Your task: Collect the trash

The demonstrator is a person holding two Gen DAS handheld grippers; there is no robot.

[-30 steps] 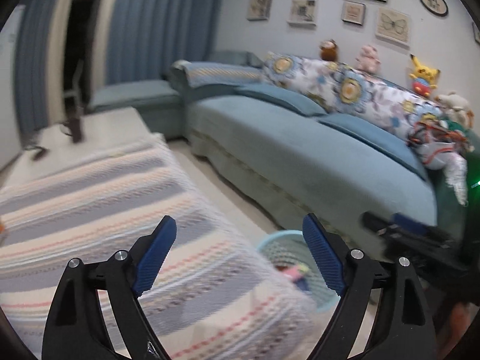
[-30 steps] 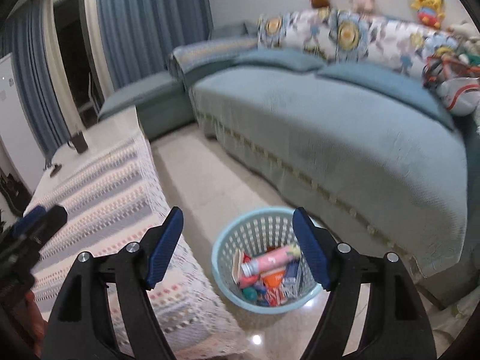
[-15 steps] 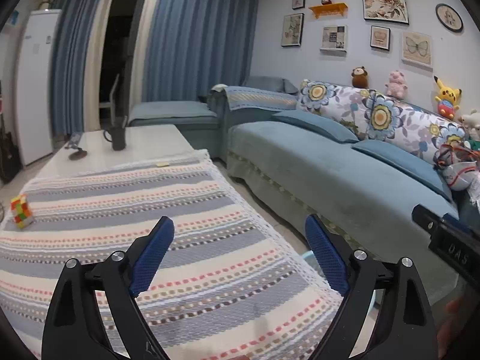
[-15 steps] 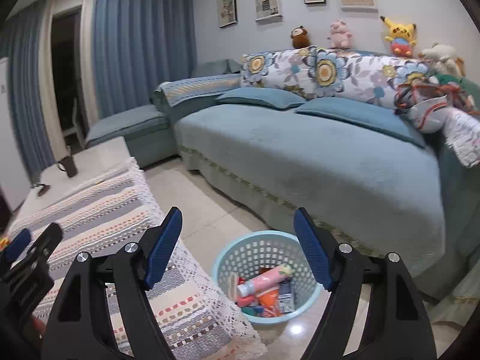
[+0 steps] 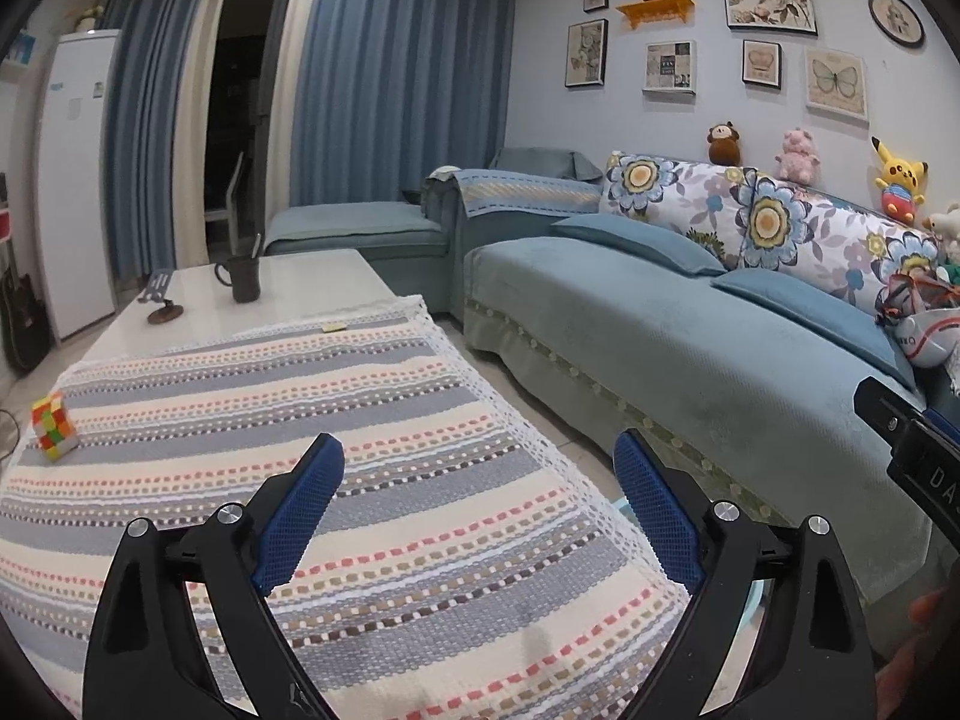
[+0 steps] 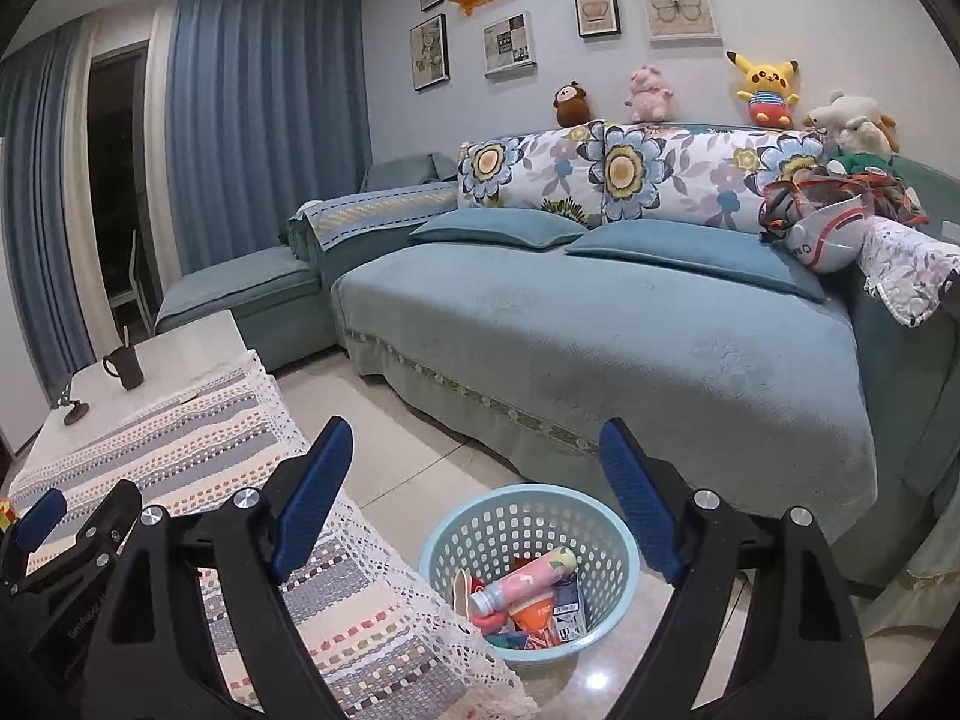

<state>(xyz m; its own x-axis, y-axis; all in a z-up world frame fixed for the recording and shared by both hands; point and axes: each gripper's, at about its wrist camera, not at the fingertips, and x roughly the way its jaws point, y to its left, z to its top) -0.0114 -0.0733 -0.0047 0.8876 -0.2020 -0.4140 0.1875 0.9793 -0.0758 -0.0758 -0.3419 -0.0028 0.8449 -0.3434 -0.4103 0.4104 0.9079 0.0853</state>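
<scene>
A long teal fabric sofa [image 6: 630,324] fills the far side, facing a low table under a striped woven cloth with lace edging [image 5: 336,420]. On the tiled floor between them stands a pale blue perforated plastic basket [image 6: 528,522] holding a pink bottle [image 6: 522,579] and cartons. Above the cloth the left gripper [image 5: 480,498] hangs spread and empty; above the basket the right gripper [image 6: 474,480] is likewise spread, gripping nothing.
</scene>
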